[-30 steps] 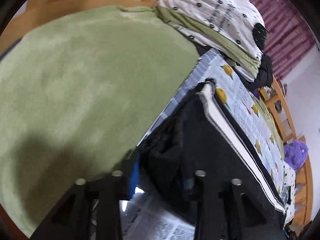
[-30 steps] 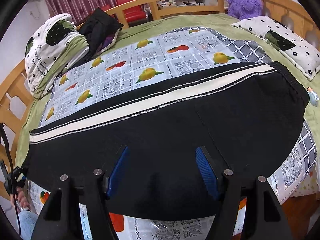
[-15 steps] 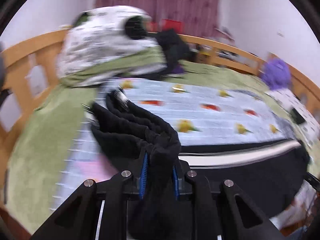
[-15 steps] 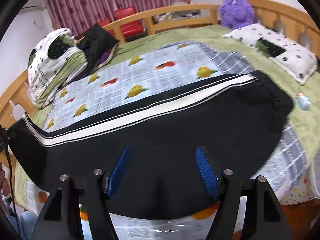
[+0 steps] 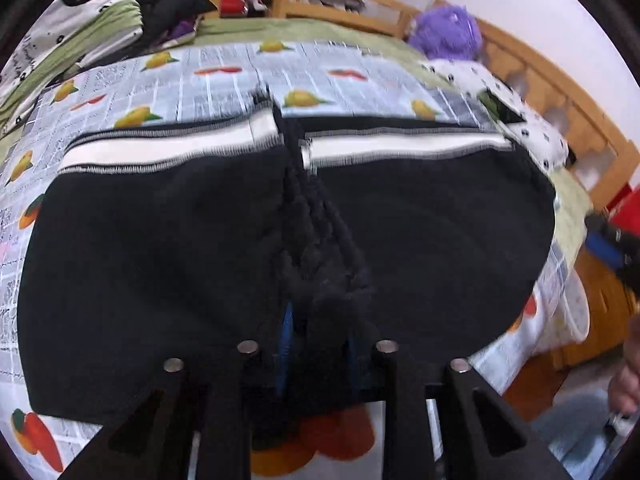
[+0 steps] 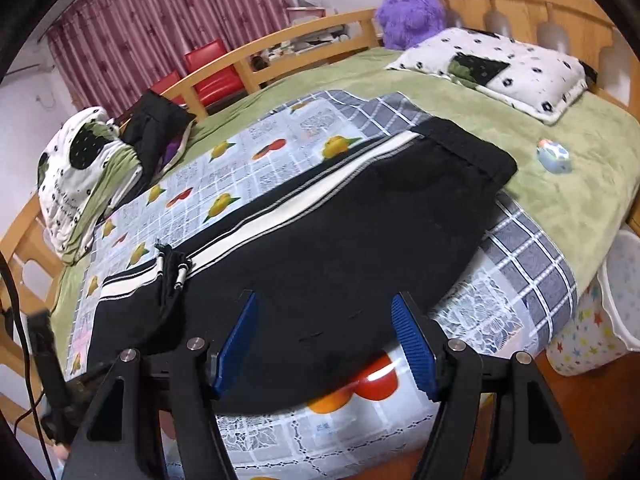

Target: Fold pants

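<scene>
Black pants (image 5: 420,240) with a white side stripe (image 5: 400,146) lie across the fruit-print sheet (image 5: 224,80). The leg end is folded over towards the waistband (image 6: 468,148), so the two stripe halves meet mid-garment. A bunched ridge of the leg cuff (image 5: 316,240) runs up into my left gripper (image 5: 320,336); its jaws are opening, with the cloth still pinched between the blue pads. My right gripper (image 6: 324,344) stands open above the near edge of the pants (image 6: 340,248), nothing between its pads. The folded cuff (image 6: 172,272) shows at the left in the right wrist view.
A purple plush toy (image 6: 412,8) and a spotted pillow (image 6: 504,68) lie at the headboard, with a small toy (image 6: 552,156) on the green blanket. A rolled quilt (image 6: 80,176) and a black jacket (image 6: 156,128) sit at the far left. A white bin (image 6: 608,300) stands beside the bed.
My left gripper has carried the leg end from the foot of the bed over the pants to their middle, rolling as it went. The right gripper drifted sideways, still open.
</scene>
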`<action>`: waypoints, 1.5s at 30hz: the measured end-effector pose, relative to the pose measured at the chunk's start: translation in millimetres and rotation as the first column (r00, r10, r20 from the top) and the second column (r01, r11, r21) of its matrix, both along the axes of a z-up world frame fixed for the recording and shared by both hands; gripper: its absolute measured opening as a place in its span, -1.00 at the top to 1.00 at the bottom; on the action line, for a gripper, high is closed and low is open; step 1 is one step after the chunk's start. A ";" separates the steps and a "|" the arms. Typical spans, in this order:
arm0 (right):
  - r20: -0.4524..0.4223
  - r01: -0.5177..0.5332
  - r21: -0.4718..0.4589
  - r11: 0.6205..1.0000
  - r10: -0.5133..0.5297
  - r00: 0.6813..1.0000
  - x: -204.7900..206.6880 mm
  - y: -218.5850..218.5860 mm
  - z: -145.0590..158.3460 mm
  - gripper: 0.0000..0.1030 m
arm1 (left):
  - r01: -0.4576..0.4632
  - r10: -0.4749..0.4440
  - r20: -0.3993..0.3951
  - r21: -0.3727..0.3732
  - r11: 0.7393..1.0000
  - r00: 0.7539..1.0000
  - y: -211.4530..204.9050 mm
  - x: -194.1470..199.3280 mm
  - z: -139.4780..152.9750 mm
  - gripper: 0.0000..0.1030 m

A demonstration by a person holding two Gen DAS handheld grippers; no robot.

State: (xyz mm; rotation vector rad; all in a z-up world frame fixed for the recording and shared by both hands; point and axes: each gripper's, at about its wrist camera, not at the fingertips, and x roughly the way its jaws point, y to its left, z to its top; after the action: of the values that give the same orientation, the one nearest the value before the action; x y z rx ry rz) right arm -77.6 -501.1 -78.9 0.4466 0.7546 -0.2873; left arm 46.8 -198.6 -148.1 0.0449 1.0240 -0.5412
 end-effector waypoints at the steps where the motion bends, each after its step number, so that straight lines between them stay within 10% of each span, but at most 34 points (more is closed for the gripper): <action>1: 0.004 -0.010 -0.006 1.000 0.010 1.000 2.1 3.6 0.8 -0.33 | 0.015 -0.016 -0.023 -0.016 1.000 1.000 7.5 -3.0 2.9 0.43; 6: 0.003 -0.138 0.017 0.990 0.138 0.990 23.1 36.1 -3.6 -0.33 | -0.022 0.021 -0.014 -0.056 0.998 1.000 58.5 -7.7 26.2 -0.30; 20: -0.120 -0.479 0.011 0.878 0.477 0.871 105.2 186.4 -43.5 0.06 | -0.461 0.463 0.074 -0.047 0.886 0.883 227.5 28.8 25.9 -0.31; 30: -0.222 -0.527 -0.154 0.836 0.490 0.843 101.7 217.7 -61.9 0.64 | -0.458 0.462 0.044 -0.077 0.886 0.886 234.3 29.9 25.6 -0.31; 35: -0.064 -0.494 -0.043 0.868 0.491 0.869 77.4 191.4 -39.2 0.66 | -0.447 0.446 0.107 -0.016 0.894 0.888 225.0 26.7 28.5 -0.31; 41: -0.213 -0.561 -0.069 0.825 0.538 0.816 72.3 206.9 -63.7 0.56 | -0.433 0.429 0.114 0.009 0.901 0.896 221.5 26.7 28.6 -0.31; 45: -0.147 -0.576 -0.132 0.807 0.559 0.816 70.0 210.0 -45.8 0.39 | -0.448 0.447 0.093 -0.016 0.894 0.890 228.7 28.5 27.2 -0.31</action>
State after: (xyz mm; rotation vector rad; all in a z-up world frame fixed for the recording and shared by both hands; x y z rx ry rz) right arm -7.6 -291.0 -124.6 0.0252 0.9200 0.1951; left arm 75.2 30.1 -120.9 -0.1582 0.9049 -0.1113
